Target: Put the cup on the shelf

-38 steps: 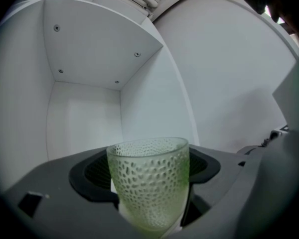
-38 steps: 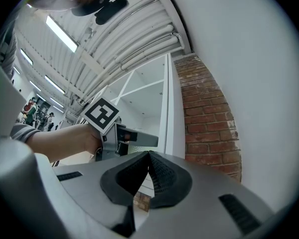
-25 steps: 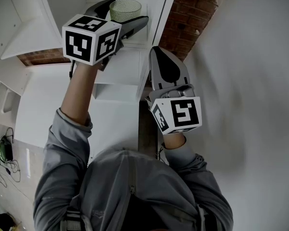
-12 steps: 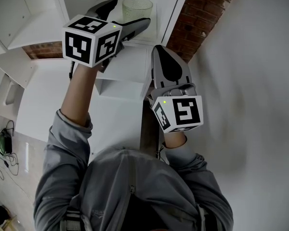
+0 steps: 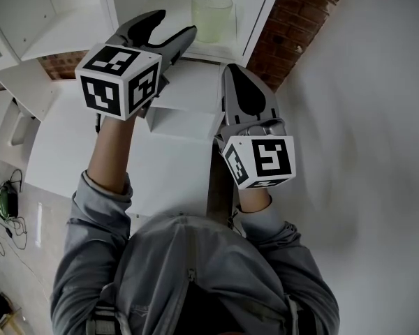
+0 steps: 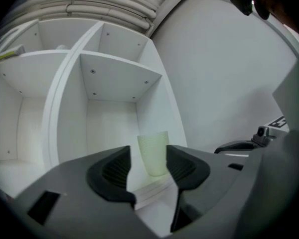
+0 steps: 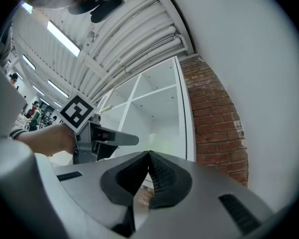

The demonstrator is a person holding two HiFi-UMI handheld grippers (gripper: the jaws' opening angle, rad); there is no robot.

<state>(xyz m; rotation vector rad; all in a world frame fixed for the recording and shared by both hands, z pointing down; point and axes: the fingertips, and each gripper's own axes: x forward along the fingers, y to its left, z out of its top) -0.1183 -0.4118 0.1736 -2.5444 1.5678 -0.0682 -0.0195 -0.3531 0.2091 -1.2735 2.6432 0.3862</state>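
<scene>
Pale green translucent ribbed cup [image 5: 211, 16] upright in right-hand compartment of white shelf unit [image 5: 195, 82], left tool [image 5: 171, 25] released, jaws just been narrowing, cup seemingly beyond them, untouched, right tool [image 5: 232, 72] clenched, empty, red brick wall [image 5: 279, 26] alongside.

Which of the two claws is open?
The left gripper: its jaws stand apart, though they have just been closing, empty, the cup beyond them. The right gripper has its jaws together.

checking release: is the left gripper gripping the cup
No, the pale green cup stands on the white shelf beyond the left gripper, whose jaws have just been closing with nothing between them.
</scene>
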